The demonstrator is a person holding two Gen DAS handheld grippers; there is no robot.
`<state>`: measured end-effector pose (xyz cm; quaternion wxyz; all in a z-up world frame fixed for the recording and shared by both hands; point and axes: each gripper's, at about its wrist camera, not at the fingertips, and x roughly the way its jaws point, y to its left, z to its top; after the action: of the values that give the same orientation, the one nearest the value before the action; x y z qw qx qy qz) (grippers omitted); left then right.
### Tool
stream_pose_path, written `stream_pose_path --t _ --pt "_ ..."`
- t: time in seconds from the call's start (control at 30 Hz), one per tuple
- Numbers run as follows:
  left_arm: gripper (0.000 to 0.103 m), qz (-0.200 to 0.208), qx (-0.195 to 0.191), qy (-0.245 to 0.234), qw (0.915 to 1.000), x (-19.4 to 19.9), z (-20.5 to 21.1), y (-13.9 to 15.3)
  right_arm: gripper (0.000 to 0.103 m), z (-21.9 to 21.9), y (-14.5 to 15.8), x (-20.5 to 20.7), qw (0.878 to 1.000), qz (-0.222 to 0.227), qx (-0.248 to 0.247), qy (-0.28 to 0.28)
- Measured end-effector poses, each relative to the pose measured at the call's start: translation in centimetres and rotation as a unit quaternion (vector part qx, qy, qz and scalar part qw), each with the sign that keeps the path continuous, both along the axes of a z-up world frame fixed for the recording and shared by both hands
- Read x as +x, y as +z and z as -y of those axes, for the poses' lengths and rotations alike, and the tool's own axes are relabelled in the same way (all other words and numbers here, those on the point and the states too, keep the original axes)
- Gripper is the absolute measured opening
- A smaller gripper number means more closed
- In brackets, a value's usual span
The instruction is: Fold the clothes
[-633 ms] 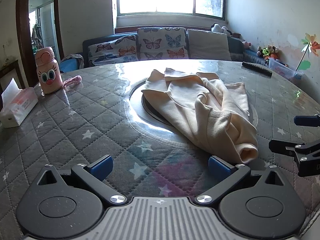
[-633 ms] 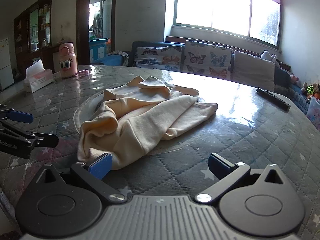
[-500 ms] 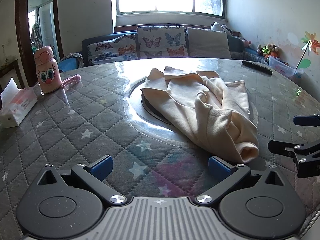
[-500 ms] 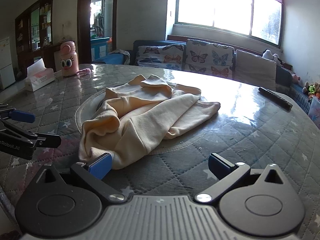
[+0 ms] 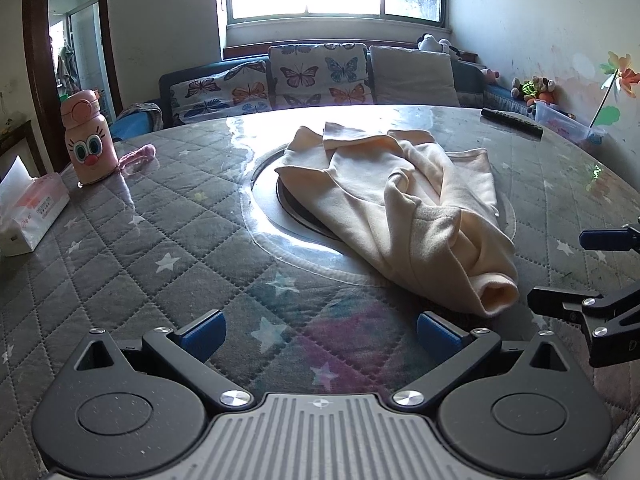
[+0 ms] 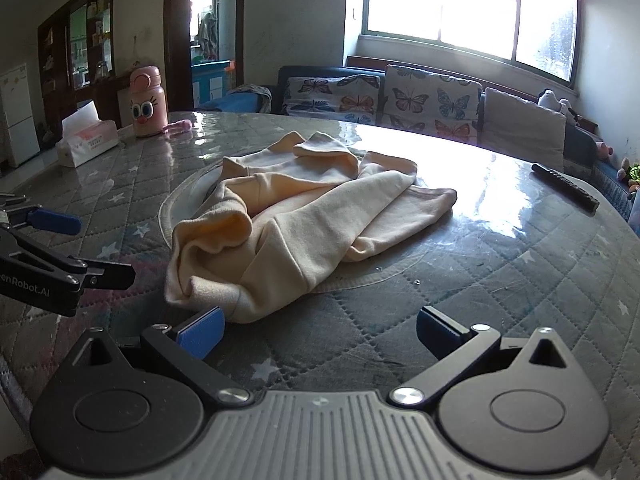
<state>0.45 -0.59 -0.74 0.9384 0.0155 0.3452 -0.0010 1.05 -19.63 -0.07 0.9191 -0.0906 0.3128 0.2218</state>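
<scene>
Cream garment bunched in a loose heap mid-bench, long axis near-right to far-left. Rolled cuff end just ahead of right claw, nearer than left claw. Both claws spread wide, gripping nothing.

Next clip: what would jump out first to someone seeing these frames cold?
A crumpled cream garment lies unfolded over the round inset at the middle of the quilted, star-patterned table. Both hand-held grippers, left and right, hover open at the near edge, holding nothing. A pink cartoon-face bottle and a tissue box stand at the far left.
</scene>
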Motion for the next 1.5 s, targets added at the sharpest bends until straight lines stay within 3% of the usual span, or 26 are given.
stream_pose_path --t 0.7,1.1,1.5 --pt "0.103 0.002 0.007 -0.013 0.9999 1.2 0.5 0.8 0.103 -0.4 -0.1 0.9 1.000 -0.008 -0.004 0.014" --pt "0.102 0.033 0.022 -0.030 0.9988 3.9 1.2 2.9 0.101 0.1 0.7 3.0 1.000 -0.020 0.015 0.018" --pt "0.077 0.034 0.041 -0.080 0.9953 10.0 3.5 3.2 0.091 1.0 1.2 8.2 0.998 -0.042 0.037 -0.012"
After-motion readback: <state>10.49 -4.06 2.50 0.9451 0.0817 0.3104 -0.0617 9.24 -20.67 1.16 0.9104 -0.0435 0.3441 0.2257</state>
